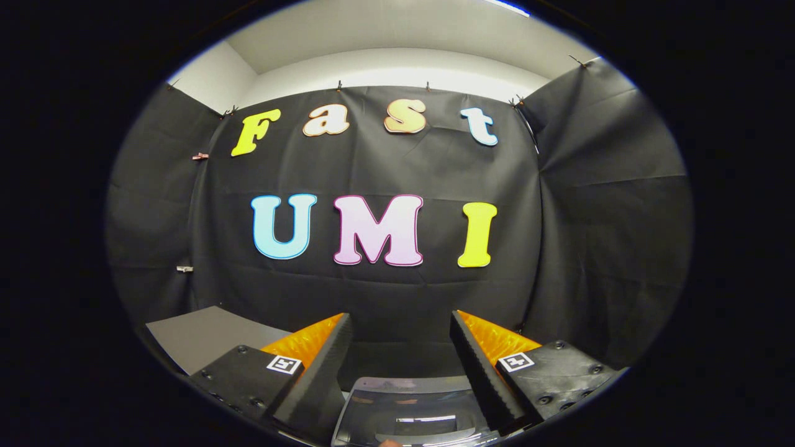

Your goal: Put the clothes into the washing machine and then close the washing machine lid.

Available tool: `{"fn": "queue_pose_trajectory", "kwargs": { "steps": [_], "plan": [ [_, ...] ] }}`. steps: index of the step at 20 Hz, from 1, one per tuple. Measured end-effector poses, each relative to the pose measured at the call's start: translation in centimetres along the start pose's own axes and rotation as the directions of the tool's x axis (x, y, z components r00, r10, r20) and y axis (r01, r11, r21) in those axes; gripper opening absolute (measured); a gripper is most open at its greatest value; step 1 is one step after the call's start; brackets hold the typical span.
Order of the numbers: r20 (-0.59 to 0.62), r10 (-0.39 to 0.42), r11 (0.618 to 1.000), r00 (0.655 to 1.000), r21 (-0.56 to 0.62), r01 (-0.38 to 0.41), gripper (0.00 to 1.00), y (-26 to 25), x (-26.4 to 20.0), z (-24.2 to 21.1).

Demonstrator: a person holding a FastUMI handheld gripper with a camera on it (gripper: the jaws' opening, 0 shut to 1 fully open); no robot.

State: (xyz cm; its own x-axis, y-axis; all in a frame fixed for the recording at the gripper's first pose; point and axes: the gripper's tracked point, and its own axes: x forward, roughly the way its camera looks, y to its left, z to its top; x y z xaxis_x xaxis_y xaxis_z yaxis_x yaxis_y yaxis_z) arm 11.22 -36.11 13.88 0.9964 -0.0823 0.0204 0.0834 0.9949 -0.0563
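Gripper [400,366] fingers spread apart, nothing between, glossy washing machine lid [410,416] just below them

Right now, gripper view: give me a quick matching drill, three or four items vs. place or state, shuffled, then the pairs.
Items:
1. claw
2. lid
3. grey board
4. cloth wall

Place or state:
A. beyond the fingers, hanging at the back
B. open, nothing between the fingers
C. glossy, low between the fingers
D. flat, beside the left finger

Pairs: 1-B, 2-C, 3-D, 4-A
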Motion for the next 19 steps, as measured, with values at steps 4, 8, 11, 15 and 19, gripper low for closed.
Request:
{"fn": "queue_pose_trajectory", "kwargs": {
  "steps": [4,8,11,15,19],
  "plan": [
    [0.003,-0.017,1.0,1.0,0.007,0.017,0.99,-0.9,0.0,0.0],
    [0.002,-0.033,0.999,0.999,0.012,0.032,0.99,-1.6,0.1,0.0],
    [0.005,-0.037,0.999,0.999,0.02,0.037,0.99,-1.8,0.0,0.2],
    [0.004,-0.034,0.999,0.999,0.026,0.034,0.99,-1.6,-0.3,0.2],
    [0.002,-0.029,0.999,1.0,0.032,0.029,0.99,-1.4,-0.3,0.2]
  ]
}}
